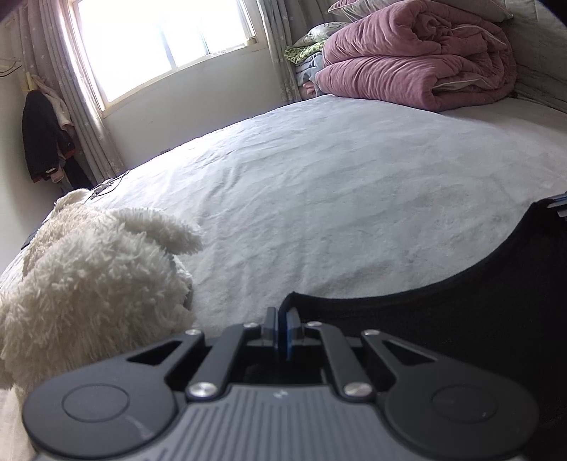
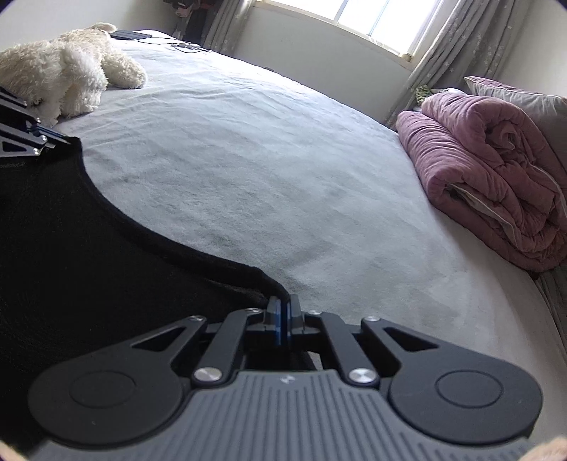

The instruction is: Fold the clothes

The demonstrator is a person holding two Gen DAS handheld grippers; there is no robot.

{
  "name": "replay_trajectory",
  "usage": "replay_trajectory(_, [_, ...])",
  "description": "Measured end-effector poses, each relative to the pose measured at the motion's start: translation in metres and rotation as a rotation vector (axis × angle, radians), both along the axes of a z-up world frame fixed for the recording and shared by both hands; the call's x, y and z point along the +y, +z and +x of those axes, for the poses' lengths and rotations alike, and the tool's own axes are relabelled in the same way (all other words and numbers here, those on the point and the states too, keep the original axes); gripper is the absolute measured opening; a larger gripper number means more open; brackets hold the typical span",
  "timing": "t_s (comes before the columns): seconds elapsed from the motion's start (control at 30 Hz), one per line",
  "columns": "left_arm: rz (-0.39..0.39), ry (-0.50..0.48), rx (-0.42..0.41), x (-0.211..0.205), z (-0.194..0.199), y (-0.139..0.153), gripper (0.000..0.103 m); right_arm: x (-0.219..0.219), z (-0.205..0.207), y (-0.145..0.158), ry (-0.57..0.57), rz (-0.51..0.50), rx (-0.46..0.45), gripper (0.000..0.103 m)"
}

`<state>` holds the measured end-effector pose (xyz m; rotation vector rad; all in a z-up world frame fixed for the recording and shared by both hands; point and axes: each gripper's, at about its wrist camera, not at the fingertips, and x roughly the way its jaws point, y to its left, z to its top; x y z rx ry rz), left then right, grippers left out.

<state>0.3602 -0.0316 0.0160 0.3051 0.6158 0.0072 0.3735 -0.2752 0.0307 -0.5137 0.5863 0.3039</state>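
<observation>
A black garment (image 1: 460,319) hangs stretched between my two grippers above the white bed (image 1: 319,198). My left gripper (image 1: 281,319) is shut on one corner of the garment's upper edge. My right gripper (image 2: 283,312) is shut on the other corner of the black garment (image 2: 88,266). The edge sags in a curve between them. The right gripper shows at the right edge of the left wrist view (image 1: 558,204), and the left gripper at the left edge of the right wrist view (image 2: 53,140). The lower part of the garment is hidden.
A white plush toy (image 1: 88,283) lies on the bed at the left, also in the right wrist view (image 2: 71,67). A folded pink quilt (image 1: 418,56) with pillows sits at the bed's far end (image 2: 496,170). A cable and dark device (image 2: 131,34) lie near the window side.
</observation>
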Motion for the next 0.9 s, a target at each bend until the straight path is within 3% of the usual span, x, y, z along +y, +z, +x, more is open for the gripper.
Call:
replay_trajectory(0.13, [-0.021,0.005,-0.028,-0.001,0.000,0.004,0.004,-0.001,-0.002,0.007,0.003,0.024,-0.039,0.001])
replay_trajectory(0.3, [0.041,0.010,-0.014,-0.011,0.001,-0.012,0.004,0.005,0.000,-0.013,-0.005,-0.061,-0.036,0.001])
replay_trajectory(0.37, [0.026,0.016,-0.009,-0.009,0.001,-0.008,0.006,0.009,-0.003,-0.016,-0.014,-0.082,-0.060,0.002])
replay_trajectory(0.43, [0.000,0.015,-0.011,-0.005,0.000,-0.003,0.012,0.008,-0.001,-0.010,-0.034,-0.046,-0.042,0.013])
replay_trajectory(0.47, [-0.013,0.014,-0.016,-0.003,-0.001,0.000,0.021,0.004,-0.001,-0.004,-0.043,-0.015,-0.037,0.022])
replay_trajectory(0.5, [-0.025,0.013,-0.024,-0.001,-0.003,0.003,0.036,0.000,-0.002,0.004,-0.051,0.021,-0.040,0.048])
replay_trajectory(0.57, [-0.054,0.011,-0.038,0.003,-0.006,0.012,0.045,-0.011,-0.009,0.021,-0.060,0.094,-0.068,0.065])
replay_trajectory(0.63, [-0.110,-0.006,-0.036,0.010,-0.007,0.023,0.051,-0.022,-0.014,0.036,-0.064,0.125,-0.074,0.067])
replay_trajectory(0.7, [-0.149,-0.021,-0.030,0.014,-0.006,0.031,0.068,-0.031,-0.018,0.044,-0.086,0.119,-0.067,0.072])
replay_trajectory(0.9, [-0.126,-0.007,-0.032,0.015,-0.010,0.039,0.071,-0.037,-0.027,0.045,-0.089,0.082,-0.029,0.073])
